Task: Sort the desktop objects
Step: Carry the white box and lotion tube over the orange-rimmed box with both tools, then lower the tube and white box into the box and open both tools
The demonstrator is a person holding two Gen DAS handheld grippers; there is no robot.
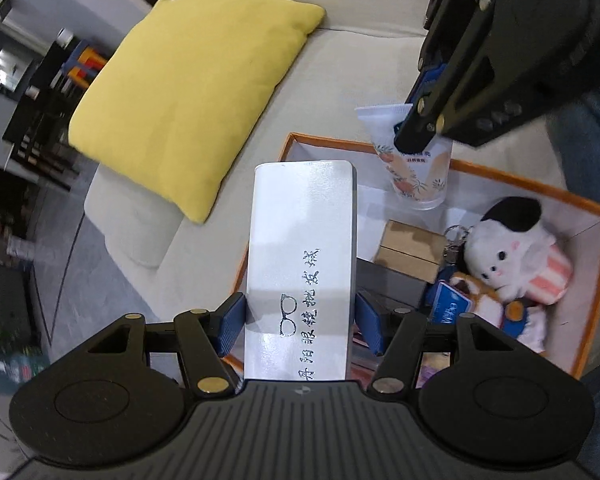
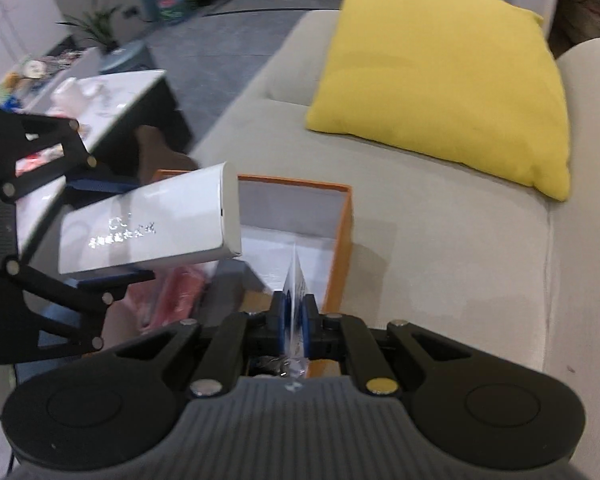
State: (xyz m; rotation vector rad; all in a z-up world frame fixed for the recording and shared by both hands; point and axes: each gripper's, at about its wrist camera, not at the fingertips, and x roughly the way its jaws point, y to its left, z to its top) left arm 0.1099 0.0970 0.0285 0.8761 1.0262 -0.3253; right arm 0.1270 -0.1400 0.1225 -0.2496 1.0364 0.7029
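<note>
Clamped in my left gripper [image 1: 300,322], the white glasses box [image 1: 302,264] hangs over the orange box [image 1: 596,280] on the sofa [image 2: 440,240]. My right gripper [image 2: 294,322] pinches the cream tube [image 1: 418,168] above that box's far corner, near the yellow cushion [image 1: 188,100].

yellow cushion [image 1: 188,100] on beige sofa [image 2: 440,240]; white low table [image 2: 112,100], potted plant [image 2: 96,28] beyond
</note>
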